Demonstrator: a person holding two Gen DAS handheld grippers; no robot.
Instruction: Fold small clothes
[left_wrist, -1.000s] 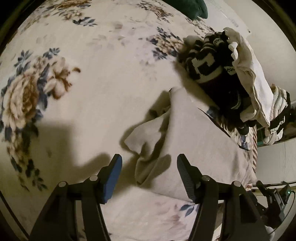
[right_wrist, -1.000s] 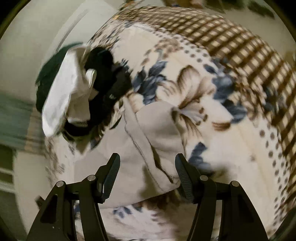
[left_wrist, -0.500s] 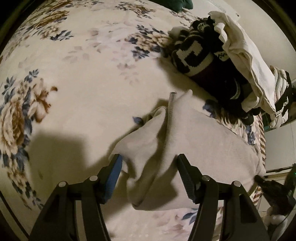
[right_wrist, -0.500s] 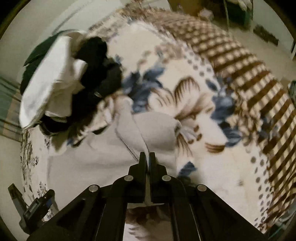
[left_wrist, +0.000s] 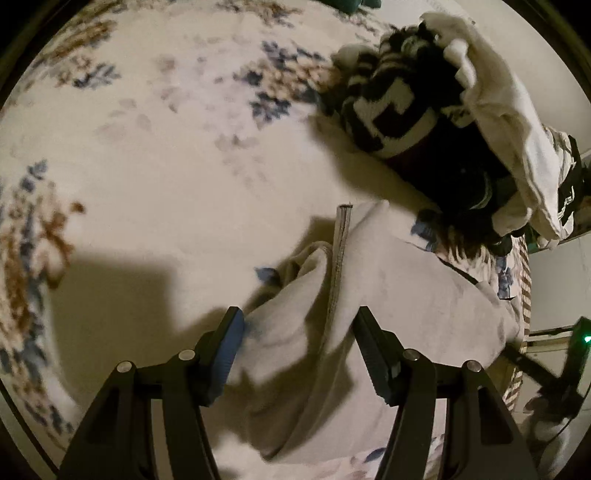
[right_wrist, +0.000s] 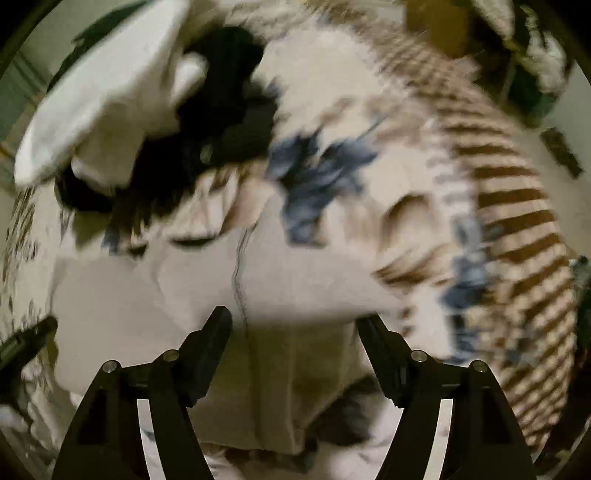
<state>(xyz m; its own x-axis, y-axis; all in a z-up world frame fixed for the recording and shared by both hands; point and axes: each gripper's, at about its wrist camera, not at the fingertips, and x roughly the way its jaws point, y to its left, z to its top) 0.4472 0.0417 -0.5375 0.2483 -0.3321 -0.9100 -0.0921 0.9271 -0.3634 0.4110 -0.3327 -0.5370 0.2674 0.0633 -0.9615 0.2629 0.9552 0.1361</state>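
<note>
Drew lower over the grey garment (left_wrist: 399, 295) since a second before; right gripper (right_wrist: 295, 325), snapped closed midway, had just reopened, jaws wide astride a fold, pads clear. Left gripper (left_wrist: 299, 325) stood open over the ribbed hem. Lay rumpled on the floral bed blanket (left_wrist: 166, 155), beside a pile of dark and white clothes (left_wrist: 443, 118). Right view smeared by blur; room dim.

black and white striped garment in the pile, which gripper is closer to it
Left, probably. The left gripper sits over the grey garment, with the striped garment just beyond. The right gripper faces the pile's white cloth; stripes hidden.
</note>
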